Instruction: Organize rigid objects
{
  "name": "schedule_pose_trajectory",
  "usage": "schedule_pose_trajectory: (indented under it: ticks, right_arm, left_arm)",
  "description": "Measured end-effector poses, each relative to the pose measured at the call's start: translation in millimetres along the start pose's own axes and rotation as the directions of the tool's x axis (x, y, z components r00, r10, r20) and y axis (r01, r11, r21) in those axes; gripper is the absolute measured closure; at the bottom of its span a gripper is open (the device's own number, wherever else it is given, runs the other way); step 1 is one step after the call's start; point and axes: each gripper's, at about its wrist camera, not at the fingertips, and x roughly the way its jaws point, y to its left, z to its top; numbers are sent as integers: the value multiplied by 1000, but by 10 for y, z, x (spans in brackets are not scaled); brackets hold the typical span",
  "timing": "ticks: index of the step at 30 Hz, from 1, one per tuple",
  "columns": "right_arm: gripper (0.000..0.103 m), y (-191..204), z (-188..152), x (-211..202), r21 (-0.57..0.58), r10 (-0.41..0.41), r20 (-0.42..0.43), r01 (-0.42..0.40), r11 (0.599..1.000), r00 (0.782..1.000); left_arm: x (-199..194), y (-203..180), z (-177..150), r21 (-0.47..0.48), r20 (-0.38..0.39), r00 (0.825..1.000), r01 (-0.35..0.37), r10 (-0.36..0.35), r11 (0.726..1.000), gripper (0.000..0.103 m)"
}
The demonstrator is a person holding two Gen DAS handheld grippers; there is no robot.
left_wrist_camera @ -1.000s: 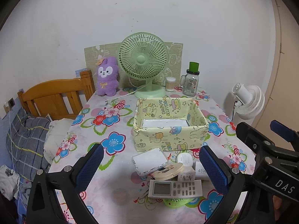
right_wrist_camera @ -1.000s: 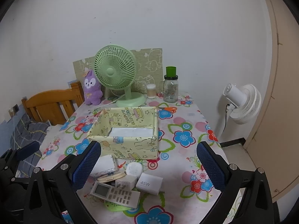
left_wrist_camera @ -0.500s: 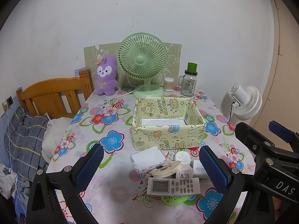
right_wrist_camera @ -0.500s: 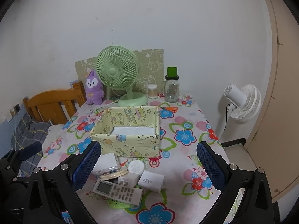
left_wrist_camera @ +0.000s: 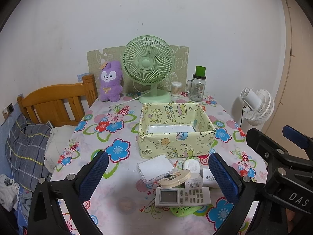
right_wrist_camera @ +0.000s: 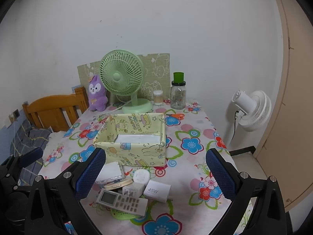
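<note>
Left wrist view
- Left gripper (left_wrist_camera: 159,176): spread wide, blue pads at lower left and lower right of frame, nothing between them but air above the clutter.
- Remote control (left_wrist_camera: 183,196): bottom centre, flat on a green perforated dish (left_wrist_camera: 183,211).
- Clear case (left_wrist_camera: 156,168): just above the remote, touching a round cream tin (left_wrist_camera: 174,178).
- Round white puck (left_wrist_camera: 191,165), small white plug (left_wrist_camera: 194,183), 45W charger (left_wrist_camera: 209,179): crowded together right of the tin.
- Yellow box (left_wrist_camera: 176,145): centre of frame, open-topped, white sheet inside.
- Floral tablecloth (left_wrist_camera: 97,137): under everything.

Right wrist view
- Right gripper (right_wrist_camera: 155,173): equally wide apart, holding nothing.
- Remote control (right_wrist_camera: 122,199): bottom centre, angled, on the green perforated dish (right_wrist_camera: 122,214).
- 45W charger (right_wrist_camera: 157,191): right of the small white plug (right_wrist_camera: 134,190).
- Clear case (right_wrist_camera: 111,172): partly behind the lower-left pad.
- Yellow box (right_wrist_camera: 135,146): centre.
- Left gripper (right_wrist_camera: 25,160): far left edge, partly seen.
- Green fan (right_wrist_camera: 121,76), purple plush (right_wrist_camera: 96,94), glass jar (right_wrist_camera: 178,94): upper middle, along the wall.
</note>
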Motion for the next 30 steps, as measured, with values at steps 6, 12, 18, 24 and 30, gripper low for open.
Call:
schedule_pose_trajectory:
  ticks: [6, 12, 18, 24, 30]
  right_arm:
    - [0, 11, -15, 49, 4, 8, 5, -8, 1000, 1000]
    - [0, 13, -65, 232, 16, 19, -28, -19, 1000, 999]
    - [0, 46, -125, 434, 1, 30, -68, -30, 1000, 997]
    - [0, 58, -201, 635, 0, 29, -102, -30, 1000, 994]
    - [0, 80, -291, 808, -6, 32, -133, -34, 999, 991]
  left_arm:
    - [88, 27, -10, 5, -12, 1000, -14, 14, 1000, 0]
    - [265, 83, -54, -4, -48, 999, -1, 1, 1000, 0]
    - [477, 113, -114, -6, -89, 996, -2, 2, 1000, 0]
    - [677, 127, -184, -3, -130, 991, -2, 1, 1000, 0]
    - [871, 128, -263, 4, -170, 985, 0, 1, 1000, 0]
